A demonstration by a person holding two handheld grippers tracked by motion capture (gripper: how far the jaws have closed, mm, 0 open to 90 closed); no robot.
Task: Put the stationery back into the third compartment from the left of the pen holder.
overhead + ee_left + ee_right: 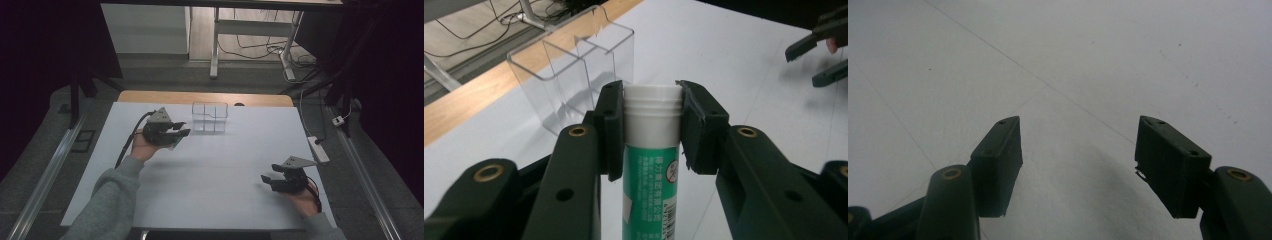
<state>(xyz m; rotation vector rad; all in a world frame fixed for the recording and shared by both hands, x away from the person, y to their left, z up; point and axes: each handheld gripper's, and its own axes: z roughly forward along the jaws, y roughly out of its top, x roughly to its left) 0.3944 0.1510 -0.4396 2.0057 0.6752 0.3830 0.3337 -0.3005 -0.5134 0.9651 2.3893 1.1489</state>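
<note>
A green tube with a white cap (651, 145) is clamped between the jaws of my left gripper (652, 125), cap end pointing forward. In the high view that left gripper (181, 131) hovers at the table's back left, just left of a clear plastic organiser with compartments (210, 117). The same organiser (574, 70) stands a little ahead and to the left in the left gripper view. My right gripper (267, 181) rests low at the front right, jaws open and nothing between them; the right gripper (1078, 160) looks at bare white table.
The white table top (220, 165) has a wooden strip (205, 97) along its far edge. A power strip (318, 148) lies at the right edge. Desk legs and cables stand on the floor beyond.
</note>
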